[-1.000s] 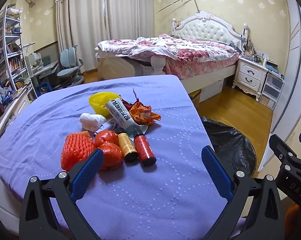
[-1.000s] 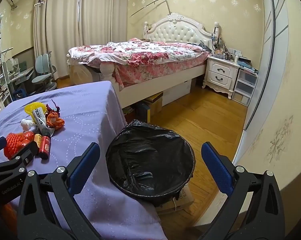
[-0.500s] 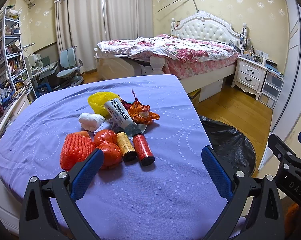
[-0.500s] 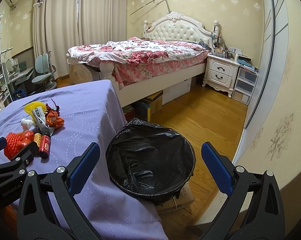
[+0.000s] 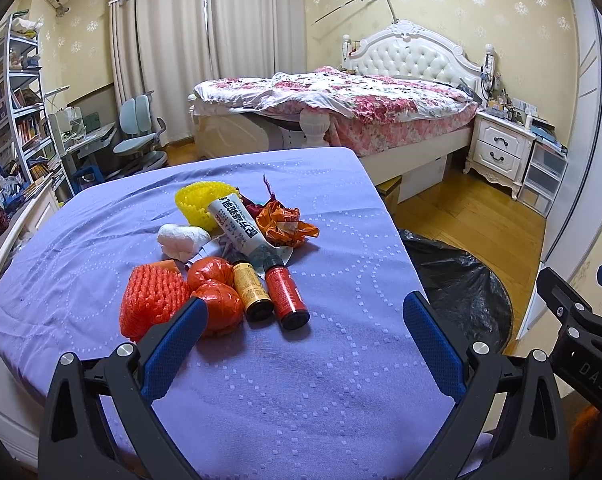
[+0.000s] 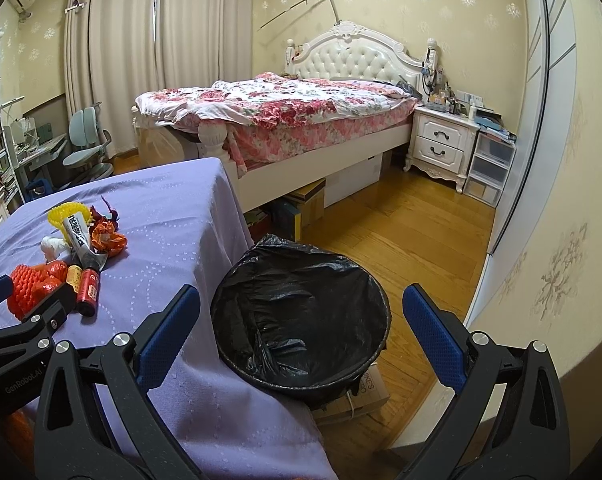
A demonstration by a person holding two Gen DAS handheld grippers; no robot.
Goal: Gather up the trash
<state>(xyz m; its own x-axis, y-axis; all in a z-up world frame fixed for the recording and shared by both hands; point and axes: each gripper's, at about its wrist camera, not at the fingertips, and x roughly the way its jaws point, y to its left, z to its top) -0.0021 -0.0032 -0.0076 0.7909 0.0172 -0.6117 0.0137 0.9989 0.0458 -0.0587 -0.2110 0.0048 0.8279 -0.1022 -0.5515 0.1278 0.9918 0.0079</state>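
Left gripper [image 5: 301, 334]: jaws wide apart, empty, above tabletop [image 5: 301, 400].
Right gripper [image 6: 301, 334]: jaws wide, empty, over bin [image 6: 301, 384].
Trash: red bottle [image 5: 286, 297] nearest, clustered mid-tabletop.
Advice: straddle one bottle crosswise, avoiding neighbours.

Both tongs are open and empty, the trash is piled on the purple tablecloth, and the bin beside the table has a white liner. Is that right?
Not quite: the bin is lined with a black bag, not white, as the right wrist view shows. The rest holds: left tongs and right tongs are open and empty, and the trash pile lies on the purple tablecloth.
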